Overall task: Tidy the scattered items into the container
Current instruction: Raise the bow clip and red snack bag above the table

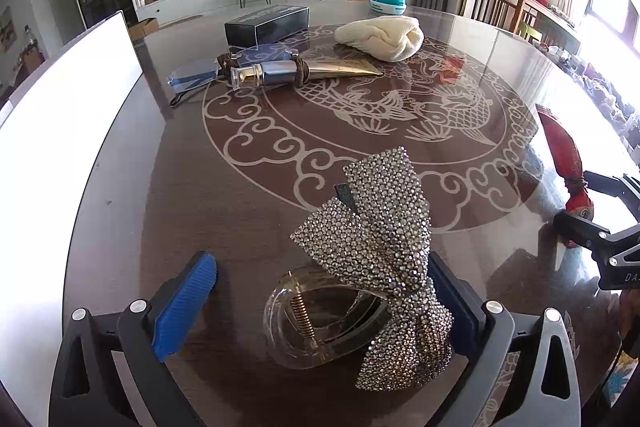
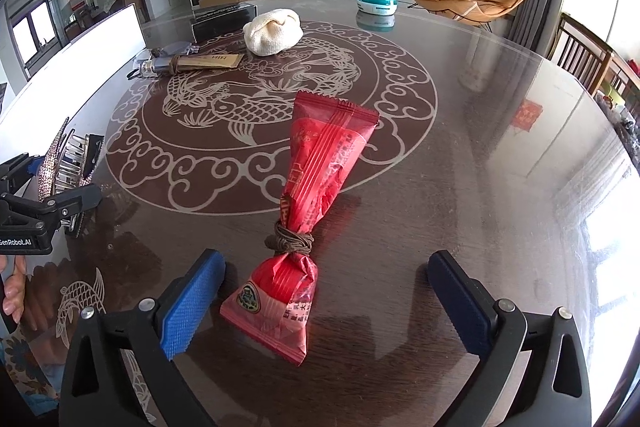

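Left claw stood wide open around a rhinestone bow hair clip lying on the table, right claw likewise open astride a red tied snack packet, white container beyond at left, contents unseen.

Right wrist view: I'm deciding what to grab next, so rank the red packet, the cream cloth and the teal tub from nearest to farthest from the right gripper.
1. Red packet, lying between the open right gripper fingers, untouched.
2. Cream cloth, far across the table, slightly left.
3. Teal tub, at the far edge, slightly right.
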